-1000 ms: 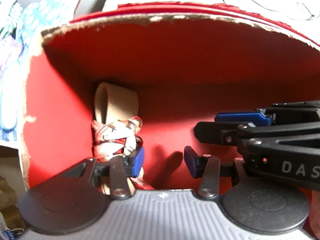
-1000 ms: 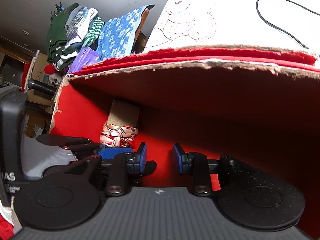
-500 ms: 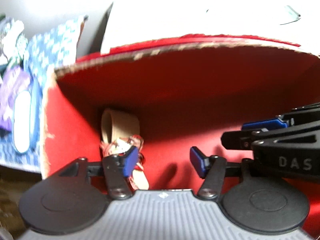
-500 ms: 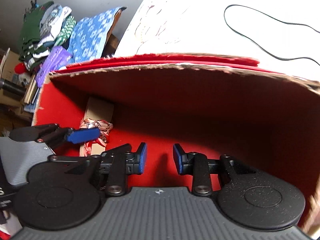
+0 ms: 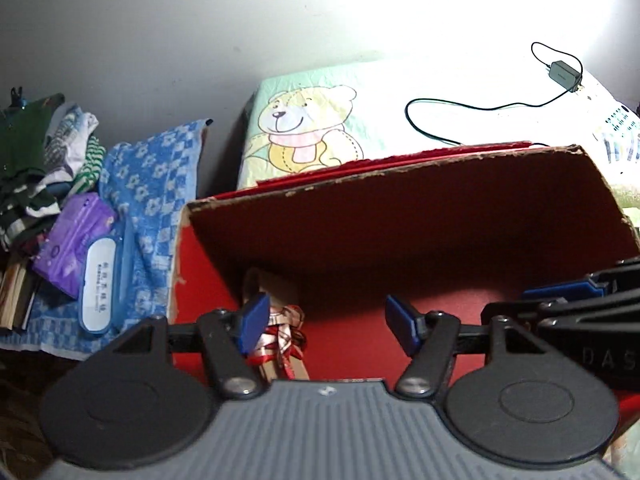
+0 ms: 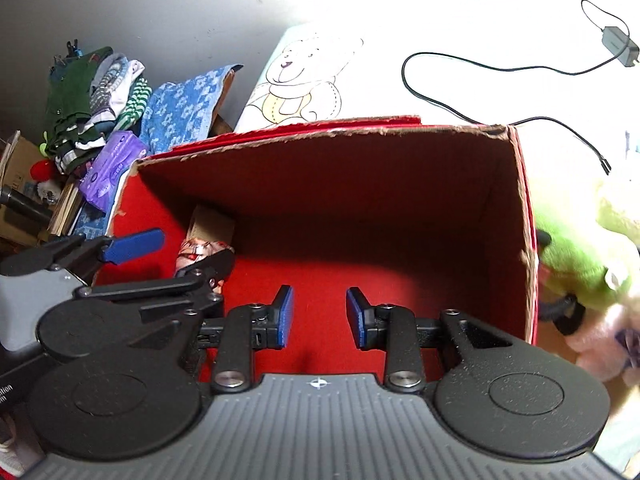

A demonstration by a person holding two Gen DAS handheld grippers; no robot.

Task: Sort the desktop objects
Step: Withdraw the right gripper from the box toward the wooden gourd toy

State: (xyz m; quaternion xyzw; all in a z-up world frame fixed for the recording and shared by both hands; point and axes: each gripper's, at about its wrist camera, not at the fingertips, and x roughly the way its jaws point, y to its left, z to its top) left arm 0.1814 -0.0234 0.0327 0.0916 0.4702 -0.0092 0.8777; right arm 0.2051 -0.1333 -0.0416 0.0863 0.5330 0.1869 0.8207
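Inside the red box [image 6: 320, 272], both grippers gape empty; the ribboned roll [image 5: 280, 330], lengthwise in its far-left corner, lies nearer the left gripper [image 5: 326, 322] than the right gripper [image 6: 319, 317].

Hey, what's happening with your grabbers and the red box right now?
Left gripper open, empty. Right gripper open, empty. Ribbon-wrapped tan bundle lies in red box, far-left corner. Nothing blocking.

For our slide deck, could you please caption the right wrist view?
Open right gripper above a red cardboard box holding a ribbon-wrapped tan bundle; open left gripper alongside.
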